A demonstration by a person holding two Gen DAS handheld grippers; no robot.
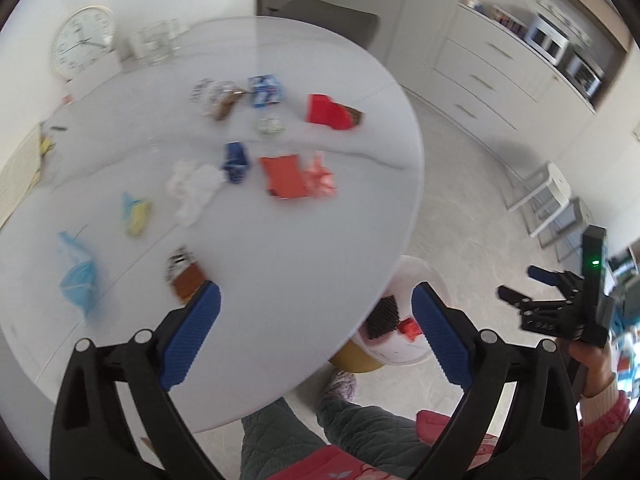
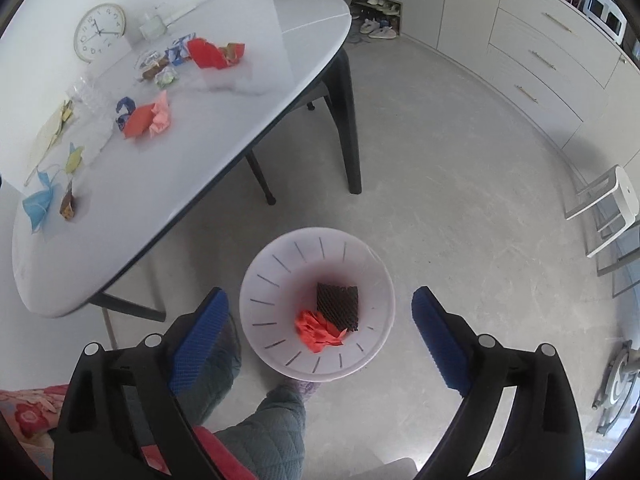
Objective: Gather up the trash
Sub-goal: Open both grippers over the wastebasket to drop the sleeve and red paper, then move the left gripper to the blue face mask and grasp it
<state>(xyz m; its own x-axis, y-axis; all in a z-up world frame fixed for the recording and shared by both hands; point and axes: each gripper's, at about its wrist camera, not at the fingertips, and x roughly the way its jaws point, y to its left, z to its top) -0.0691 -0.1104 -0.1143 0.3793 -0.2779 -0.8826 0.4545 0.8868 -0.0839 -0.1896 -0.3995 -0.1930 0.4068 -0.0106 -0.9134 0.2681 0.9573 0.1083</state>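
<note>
Both tools gape wide and hold nothing, the right tool (image 2: 320, 336) above the white bin (image 2: 256, 280) on the floor, where a red wrapper (image 2: 318, 332) and dark mesh piece (image 2: 338, 304) lie, the left tool (image 1: 316, 336) over the tabletop (image 1: 300, 240) edge strewn with wrappers (image 1: 284, 176).

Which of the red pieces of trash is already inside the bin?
The crumpled red wrapper in the white bin, beside a dark mesh piece. The other red wrappers lie on the table.
</note>
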